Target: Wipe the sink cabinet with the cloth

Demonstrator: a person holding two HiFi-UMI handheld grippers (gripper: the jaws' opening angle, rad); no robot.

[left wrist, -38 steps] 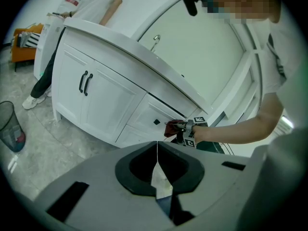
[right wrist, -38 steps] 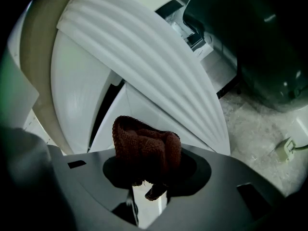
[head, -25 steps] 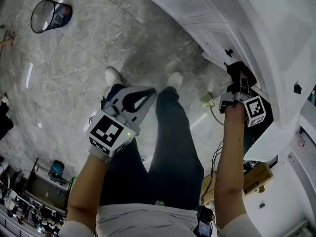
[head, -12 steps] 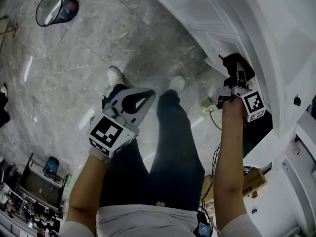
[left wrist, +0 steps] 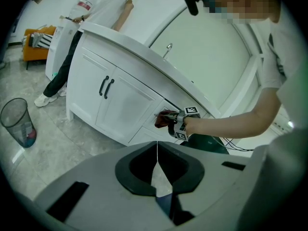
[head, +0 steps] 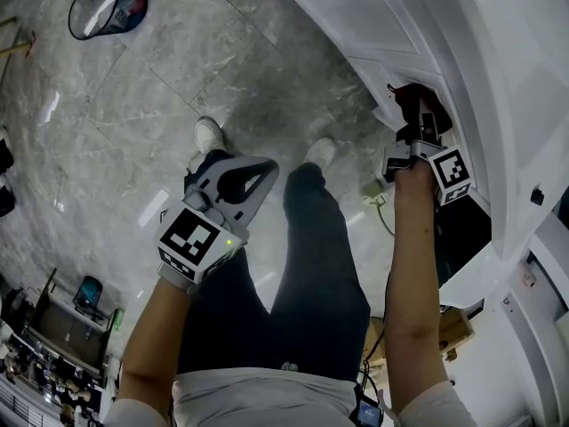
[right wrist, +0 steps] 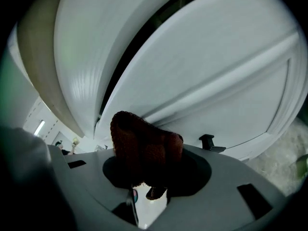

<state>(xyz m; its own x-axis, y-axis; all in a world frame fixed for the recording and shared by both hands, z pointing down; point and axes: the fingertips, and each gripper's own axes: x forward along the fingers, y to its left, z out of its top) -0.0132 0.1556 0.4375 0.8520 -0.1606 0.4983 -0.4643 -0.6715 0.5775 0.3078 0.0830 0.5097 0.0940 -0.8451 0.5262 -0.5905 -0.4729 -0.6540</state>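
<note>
Up at two o'clock in the head view we've got the right gripper point(head: 418, 130), clamped on a dark reddish-brown cloth point(head: 411, 105). That cloth sits against the white front of the sink cabinet point(head: 356, 16). In the right gripper view we see the cloth point(right wrist: 144, 146) bunched between the two jaws and filling the gap. A white panel is right behind it, and a small black handle point(right wrist: 210, 142) is just beside it at three o'clock.

On the other side, the left gripper point(head: 238, 178) hangs at nine o'clock above the person's dark trousers point(head: 311, 265), well apart from the cabinet. Its own view gives us jaws together, tips meeting in a thin seam with nothing between them. White shoes point(head: 208, 136) stand on the grey stone floor point(head: 133, 105), and a bin point(head: 105, 7) sits far off at eleven o'clock.
</note>
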